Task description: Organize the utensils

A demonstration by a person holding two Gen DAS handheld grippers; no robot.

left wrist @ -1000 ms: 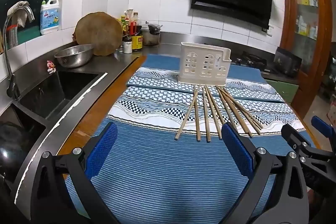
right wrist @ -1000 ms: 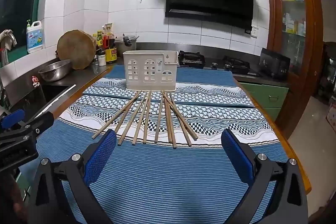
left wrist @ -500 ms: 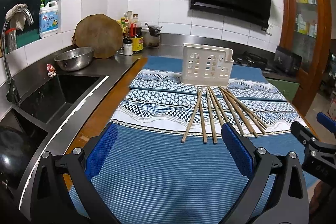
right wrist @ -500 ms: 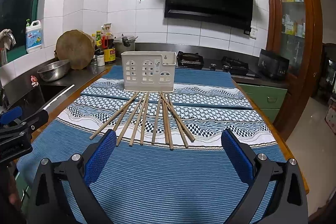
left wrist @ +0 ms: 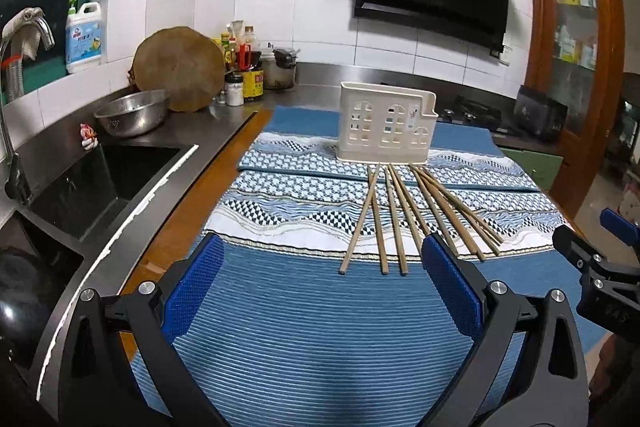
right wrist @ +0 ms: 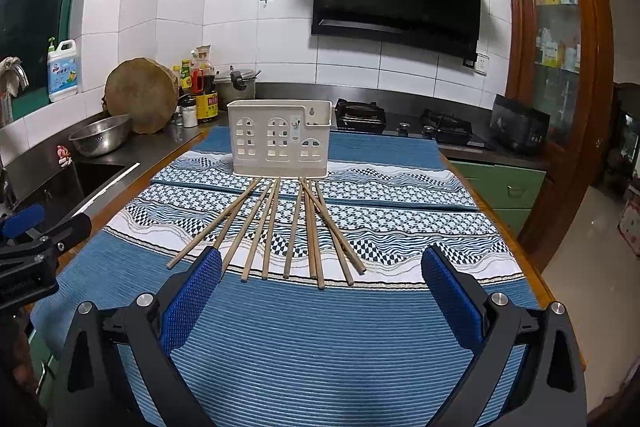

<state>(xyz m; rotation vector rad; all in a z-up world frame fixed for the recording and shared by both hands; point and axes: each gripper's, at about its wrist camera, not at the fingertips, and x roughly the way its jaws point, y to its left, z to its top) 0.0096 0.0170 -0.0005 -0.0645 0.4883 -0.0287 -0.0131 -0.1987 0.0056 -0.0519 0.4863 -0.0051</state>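
Chopsticks (right wrist: 276,227) are seen fanned flat on the cloth at frame centre below the white holder (right wrist: 279,137); judged light, stiff, slippery, best pinched mid-length; left tool (left wrist: 322,293) and right tool (right wrist: 320,297) are spread, empty.

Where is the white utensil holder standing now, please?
In both views the white utensil holder stands upright on the patterned cloth, just behind the fanned chopsticks, before the stove.

We look forward from low over the blue mat (left wrist: 304,339) in both views. Our left wrist view sits beside the sink (left wrist: 104,179), our right one further right; both share the chopsticks (right wrist: 276,227) and white holder (right wrist: 280,139).
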